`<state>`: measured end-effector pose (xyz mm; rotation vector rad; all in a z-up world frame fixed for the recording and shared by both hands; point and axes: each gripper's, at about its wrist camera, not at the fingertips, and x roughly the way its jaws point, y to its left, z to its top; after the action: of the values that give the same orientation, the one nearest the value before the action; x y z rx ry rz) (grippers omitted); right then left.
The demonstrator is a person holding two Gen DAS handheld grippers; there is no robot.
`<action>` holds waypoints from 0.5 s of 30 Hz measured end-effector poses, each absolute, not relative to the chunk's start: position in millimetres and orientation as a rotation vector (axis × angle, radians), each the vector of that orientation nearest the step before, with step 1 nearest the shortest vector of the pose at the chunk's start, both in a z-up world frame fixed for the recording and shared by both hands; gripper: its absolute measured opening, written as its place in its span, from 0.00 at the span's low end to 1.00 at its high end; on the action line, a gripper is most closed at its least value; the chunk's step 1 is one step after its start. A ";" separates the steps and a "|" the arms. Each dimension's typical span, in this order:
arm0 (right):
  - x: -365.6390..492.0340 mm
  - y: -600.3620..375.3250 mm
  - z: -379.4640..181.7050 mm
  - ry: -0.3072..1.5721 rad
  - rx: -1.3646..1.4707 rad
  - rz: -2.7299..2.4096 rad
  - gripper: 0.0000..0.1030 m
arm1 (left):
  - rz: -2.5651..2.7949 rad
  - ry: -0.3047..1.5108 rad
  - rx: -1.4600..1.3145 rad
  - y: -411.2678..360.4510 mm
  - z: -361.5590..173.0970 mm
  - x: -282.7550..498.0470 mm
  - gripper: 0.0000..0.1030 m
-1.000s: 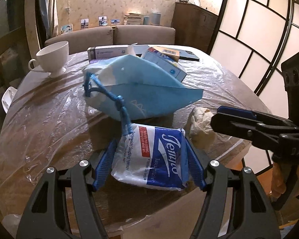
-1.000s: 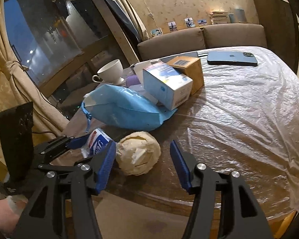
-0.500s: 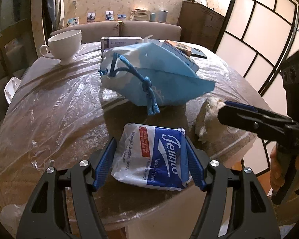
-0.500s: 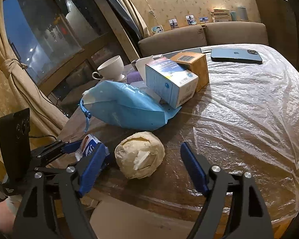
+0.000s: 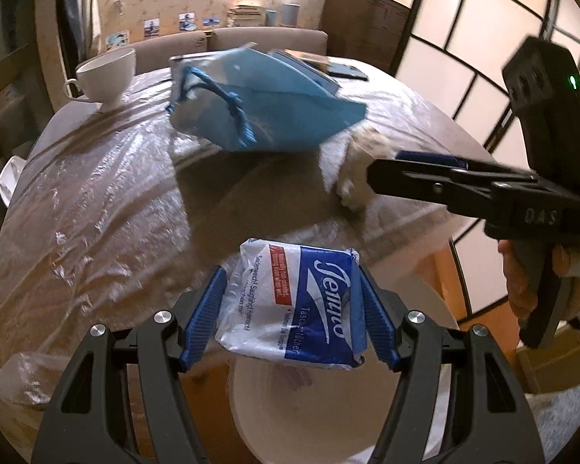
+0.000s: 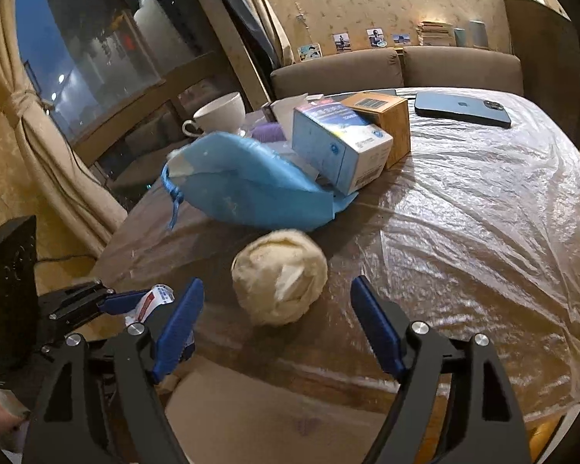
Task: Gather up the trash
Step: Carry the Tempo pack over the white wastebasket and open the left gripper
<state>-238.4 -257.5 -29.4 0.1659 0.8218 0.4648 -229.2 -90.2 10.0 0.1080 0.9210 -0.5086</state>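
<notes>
the left gripper [image 5: 292,319] clamps the tissue pack [image 5: 294,305] past the table's [image 5: 108,193] near edge, over a pale bin [image 5: 328,417]; it likely drops next. the right gripper [image 6: 276,328] stands open, near the crumpled paper ball [image 6: 280,276].

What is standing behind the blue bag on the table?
Behind the blue bag stand a light blue box, a brown cardboard box and a white cup. Something purple shows too, but the bag covers most of it, so it cannot be identified.
</notes>
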 end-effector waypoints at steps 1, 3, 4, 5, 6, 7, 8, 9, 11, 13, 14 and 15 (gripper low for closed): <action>-243.7 -256.1 -30.2 0.830 0.152 0.470 0.75 | -0.518 0.923 0.115 -91.9 9.4 -233.3 0.66; -254.7 -253.1 -31.1 0.840 0.118 0.475 0.75 | -0.535 0.932 0.125 -94.6 8.0 -241.1 0.66; -259.5 -253.0 -30.1 0.845 0.104 0.479 0.75 | -0.542 0.935 0.129 -96.0 7.4 -244.8 0.66; -265.2 -252.1 -29.7 0.849 0.087 0.482 0.75 | -0.546 0.933 0.135 -97.2 7.1 -248.5 0.66; -269.2 -251.8 -29.0 0.851 0.076 0.486 0.75 | -0.554 0.936 0.145 -98.9 6.3 -253.0 0.66; -276.6 -251.4 -28.4 0.859 0.061 0.495 0.75 | -0.559 0.941 0.150 -100.0 5.6 -256.0 0.66; -280.8 -251.3 -28.2 0.862 0.055 0.501 0.75 | -0.564 0.943 0.156 -101.1 5.2 -259.2 0.64; -285.5 -250.9 -28.3 0.867 0.048 0.512 0.75 | -0.574 0.942 0.167 -102.8 4.9 -263.8 0.63; -296.8 -248.1 -31.6 0.888 0.027 0.531 0.72 | -0.582 0.943 0.189 -104.4 3.4 -268.6 0.61; -304.2 -245.1 -36.6 0.912 0.008 0.534 0.71 | -0.591 0.957 0.200 -106.5 -0.4 -271.7 0.59; -306.4 -243.4 -39.3 0.924 0.007 0.537 0.71 | -0.595 0.963 0.202 -107.6 -2.4 -272.3 0.59; -308.8 -242.5 -45.9 0.951 0.013 0.539 0.71 | -0.597 0.969 0.206 -109.6 -5.0 -272.4 0.59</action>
<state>-308.8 -242.5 -45.9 0.0127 0.9509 0.5386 -272.4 -109.6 -5.0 0.2058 0.9691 -0.5974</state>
